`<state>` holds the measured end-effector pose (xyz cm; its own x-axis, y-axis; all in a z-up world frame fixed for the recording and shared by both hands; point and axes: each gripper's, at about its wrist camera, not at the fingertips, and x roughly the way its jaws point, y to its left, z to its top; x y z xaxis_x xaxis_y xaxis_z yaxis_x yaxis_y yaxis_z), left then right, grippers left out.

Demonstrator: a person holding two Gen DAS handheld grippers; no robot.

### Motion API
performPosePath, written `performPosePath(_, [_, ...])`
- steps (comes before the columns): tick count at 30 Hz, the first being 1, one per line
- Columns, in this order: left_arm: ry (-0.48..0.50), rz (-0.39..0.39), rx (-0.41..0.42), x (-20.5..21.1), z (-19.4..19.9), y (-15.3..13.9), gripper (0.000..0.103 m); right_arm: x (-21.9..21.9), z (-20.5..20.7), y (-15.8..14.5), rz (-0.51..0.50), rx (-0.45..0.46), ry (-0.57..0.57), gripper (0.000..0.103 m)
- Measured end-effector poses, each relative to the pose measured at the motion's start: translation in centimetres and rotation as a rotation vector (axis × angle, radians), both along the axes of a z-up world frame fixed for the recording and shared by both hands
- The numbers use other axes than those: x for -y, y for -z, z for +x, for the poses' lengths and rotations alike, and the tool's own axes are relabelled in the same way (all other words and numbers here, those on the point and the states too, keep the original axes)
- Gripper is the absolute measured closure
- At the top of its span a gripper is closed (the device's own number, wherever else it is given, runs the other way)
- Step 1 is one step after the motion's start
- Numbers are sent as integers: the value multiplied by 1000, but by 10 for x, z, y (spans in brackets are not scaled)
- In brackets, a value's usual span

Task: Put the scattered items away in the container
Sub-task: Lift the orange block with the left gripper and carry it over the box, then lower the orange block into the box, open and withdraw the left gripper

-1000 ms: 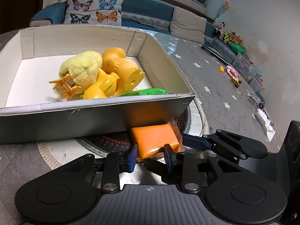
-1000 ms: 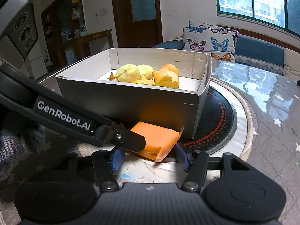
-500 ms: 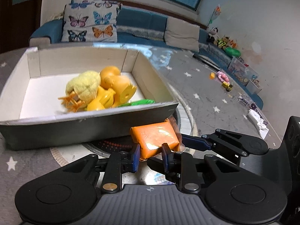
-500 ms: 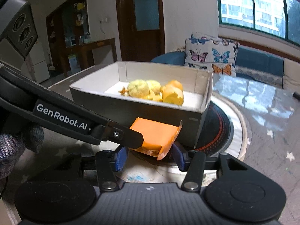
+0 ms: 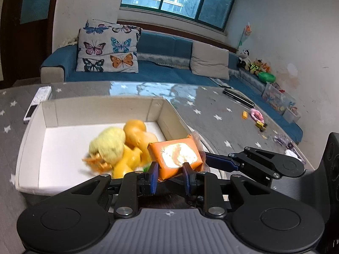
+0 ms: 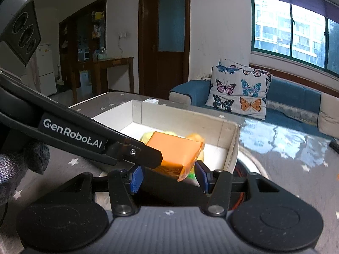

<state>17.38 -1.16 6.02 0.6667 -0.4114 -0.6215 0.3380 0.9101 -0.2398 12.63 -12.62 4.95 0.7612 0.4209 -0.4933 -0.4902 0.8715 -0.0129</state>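
Observation:
My left gripper (image 5: 169, 178) is shut on an orange wrapped packet (image 5: 177, 155) and holds it in the air above the near wall of the open cardboard box (image 5: 27, 139). The packet also shows in the right wrist view (image 6: 173, 152), over the box (image 6: 231, 146). Inside the box lie a yellow fuzzy chick (image 5: 107, 146), orange and yellow plastic toys (image 5: 135, 135) and a bit of green. My right gripper (image 6: 168, 178) is open beside the packet, its jaws on either side of the packet's end without gripping it.
A white remote (image 5: 37, 101) lies on the star-patterned table left of the box. Small toys (image 5: 256, 116) and a dark bar (image 5: 238, 97) lie at the right. A round dark mat (image 6: 241, 177) sits under the box. A sofa with butterfly cushions (image 5: 108, 48) stands behind.
The left gripper has lifted the orange packet from the table in front of the box up above the box's near wall. The right gripper rose alongside, still open.

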Motion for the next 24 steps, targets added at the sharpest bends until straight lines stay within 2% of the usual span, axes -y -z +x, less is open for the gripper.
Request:
performPosePath(9, [-22, -5, -17, -5, 35, 12, 76, -9, 40, 9, -19, -26, -8, 51])
performPosePath(24, [-26, -6, -24, -6, 41, 24, 75, -9, 49, 23, -35, -55, 6, 48])
